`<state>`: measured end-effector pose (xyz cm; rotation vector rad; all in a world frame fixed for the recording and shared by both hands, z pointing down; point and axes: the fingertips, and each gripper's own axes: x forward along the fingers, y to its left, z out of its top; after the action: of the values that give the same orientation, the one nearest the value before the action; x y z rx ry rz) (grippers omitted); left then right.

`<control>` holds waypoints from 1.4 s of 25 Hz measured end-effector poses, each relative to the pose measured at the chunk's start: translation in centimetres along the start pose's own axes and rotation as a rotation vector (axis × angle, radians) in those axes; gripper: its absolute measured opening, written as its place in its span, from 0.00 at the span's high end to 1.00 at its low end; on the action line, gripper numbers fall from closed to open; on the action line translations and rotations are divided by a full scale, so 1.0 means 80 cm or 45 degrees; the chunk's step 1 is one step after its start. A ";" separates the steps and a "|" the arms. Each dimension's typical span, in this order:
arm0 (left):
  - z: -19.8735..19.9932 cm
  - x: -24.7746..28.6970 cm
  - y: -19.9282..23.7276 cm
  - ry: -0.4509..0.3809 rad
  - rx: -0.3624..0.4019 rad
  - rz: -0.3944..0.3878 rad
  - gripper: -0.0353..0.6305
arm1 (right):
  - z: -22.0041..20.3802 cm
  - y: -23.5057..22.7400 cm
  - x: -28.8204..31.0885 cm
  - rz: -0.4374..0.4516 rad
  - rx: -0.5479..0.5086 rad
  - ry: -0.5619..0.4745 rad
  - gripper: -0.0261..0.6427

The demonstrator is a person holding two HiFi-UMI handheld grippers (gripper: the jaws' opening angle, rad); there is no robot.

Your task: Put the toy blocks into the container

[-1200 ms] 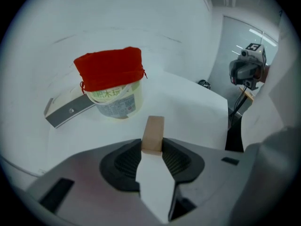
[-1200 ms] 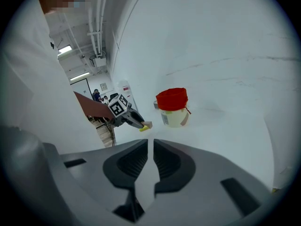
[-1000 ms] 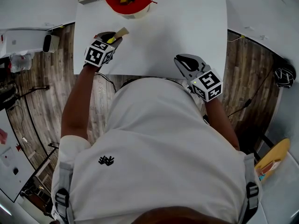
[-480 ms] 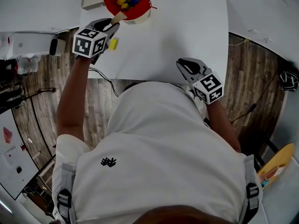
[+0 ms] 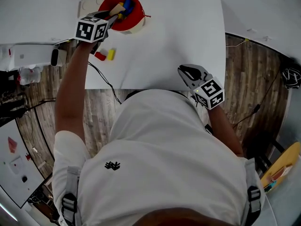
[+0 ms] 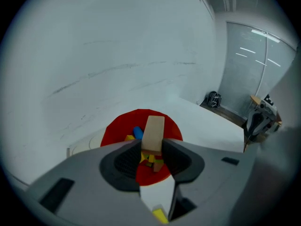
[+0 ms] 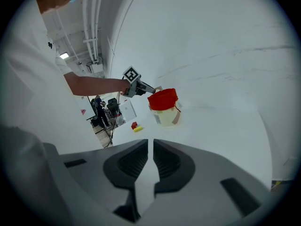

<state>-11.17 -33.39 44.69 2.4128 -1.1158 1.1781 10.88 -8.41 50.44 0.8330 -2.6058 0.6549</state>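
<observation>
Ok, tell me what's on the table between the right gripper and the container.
Nothing: in the head view the table between the right gripper and the container is bare. A red block and a yellow block lie off to the left.

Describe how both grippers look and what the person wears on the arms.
Both the left gripper and right gripper have grey shells with black ribbed pads inside the jaws, and each carries a white cube with black square markers. The person wears a white short-sleeved shirt.
</observation>
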 end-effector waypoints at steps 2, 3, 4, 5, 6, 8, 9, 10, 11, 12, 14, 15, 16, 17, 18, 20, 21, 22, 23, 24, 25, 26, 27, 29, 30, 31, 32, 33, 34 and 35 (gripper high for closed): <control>0.006 0.017 0.004 0.049 0.001 -0.010 0.73 | -0.002 -0.004 -0.003 -0.008 0.010 0.001 0.91; 0.009 0.025 0.006 0.076 0.000 -0.017 0.73 | -0.003 -0.007 -0.004 -0.011 0.016 0.001 0.91; 0.010 0.033 0.007 0.107 0.003 -0.022 0.73 | -0.004 -0.009 -0.005 -0.014 0.020 0.000 0.91; 0.011 0.041 0.009 0.142 0.010 -0.021 0.73 | -0.004 -0.011 -0.006 -0.017 0.025 -0.001 0.91; 0.011 0.049 0.012 0.179 0.021 -0.015 0.73 | -0.005 -0.013 -0.007 -0.020 0.029 -0.004 0.91; 0.011 0.063 0.017 0.247 0.040 0.001 0.73 | -0.004 -0.018 -0.008 -0.031 0.039 -0.011 0.91; 0.009 0.069 0.019 0.278 0.045 0.007 0.73 | -0.004 -0.020 -0.009 -0.036 0.044 -0.014 0.91; 0.008 0.075 0.021 0.306 0.047 0.011 0.73 | -0.005 -0.021 -0.011 -0.040 0.050 -0.015 0.91; 0.006 0.081 0.021 0.331 0.048 0.014 0.73 | -0.007 -0.022 -0.012 -0.042 0.056 -0.015 0.91; 0.005 0.086 0.021 0.351 0.048 0.016 0.73 | -0.008 -0.023 -0.013 -0.044 0.062 -0.014 0.91; 0.003 0.096 0.021 0.381 0.049 0.020 0.73 | -0.012 -0.026 -0.016 -0.046 0.076 -0.012 0.91; 0.001 0.101 0.021 0.394 0.051 0.023 0.73 | -0.014 -0.028 -0.017 -0.047 0.083 -0.010 0.91; 0.000 0.105 0.022 0.408 0.054 0.028 0.73 | -0.015 -0.029 -0.018 -0.049 0.088 -0.009 0.91; -0.001 0.109 0.023 0.422 0.060 0.033 0.73 | -0.016 -0.031 -0.019 -0.051 0.093 -0.007 0.91; -0.002 0.112 0.024 0.437 0.068 0.037 0.73 | -0.017 -0.032 -0.021 -0.052 0.098 -0.005 0.91; -0.007 0.117 0.024 0.464 0.089 0.039 0.73 | -0.019 -0.031 -0.022 -0.053 0.105 -0.002 0.91; -0.009 0.119 0.024 0.473 0.096 0.037 0.73 | -0.020 -0.031 -0.023 -0.054 0.108 -0.002 0.91; -0.011 0.119 0.023 0.480 0.100 0.034 0.73 | -0.020 -0.031 -0.023 -0.055 0.110 -0.002 0.91; -0.013 0.120 0.024 0.487 0.100 0.029 0.73 | -0.020 -0.032 -0.023 -0.057 0.112 -0.003 0.91; -0.014 0.120 0.023 0.494 0.099 0.023 0.73 | -0.020 -0.033 -0.024 -0.060 0.114 -0.003 0.91; -0.015 0.120 0.023 0.503 0.099 0.017 0.73 | -0.021 -0.034 -0.024 -0.062 0.115 -0.002 0.91; -0.017 0.120 0.023 0.511 0.102 0.012 0.73 | -0.021 -0.033 -0.024 -0.064 0.117 -0.002 0.91; -0.018 0.119 0.022 0.516 0.110 0.010 0.73 | -0.021 -0.032 -0.024 -0.064 0.117 -0.002 0.91; -0.020 0.118 0.021 0.517 0.130 0.007 0.72 | -0.020 -0.031 -0.023 -0.062 0.114 -0.001 0.91; -0.020 0.119 0.019 0.517 0.138 0.004 0.71 | -0.019 -0.031 -0.022 -0.060 0.111 -0.002 0.91; -0.021 0.120 0.018 0.517 0.144 0.001 0.69 | -0.019 -0.031 -0.022 -0.060 0.109 -0.002 0.91; -0.021 0.121 0.017 0.515 0.149 -0.001 0.68 | -0.019 -0.032 -0.022 -0.061 0.108 -0.002 0.91; -0.020 0.122 0.016 0.512 0.152 -0.003 0.68 | -0.019 -0.032 -0.022 -0.063 0.107 -0.001 0.91; -0.019 0.122 0.016 0.505 0.153 -0.005 0.68 | -0.019 -0.032 -0.022 -0.064 0.106 0.000 0.91; -0.017 0.121 0.015 0.494 0.153 -0.007 0.68 | -0.019 -0.031 -0.022 -0.064 0.105 0.002 0.91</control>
<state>-9.12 -38.68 52.73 2.1315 -0.9376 1.6621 13.97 -8.62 51.75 0.9192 -2.5626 0.7529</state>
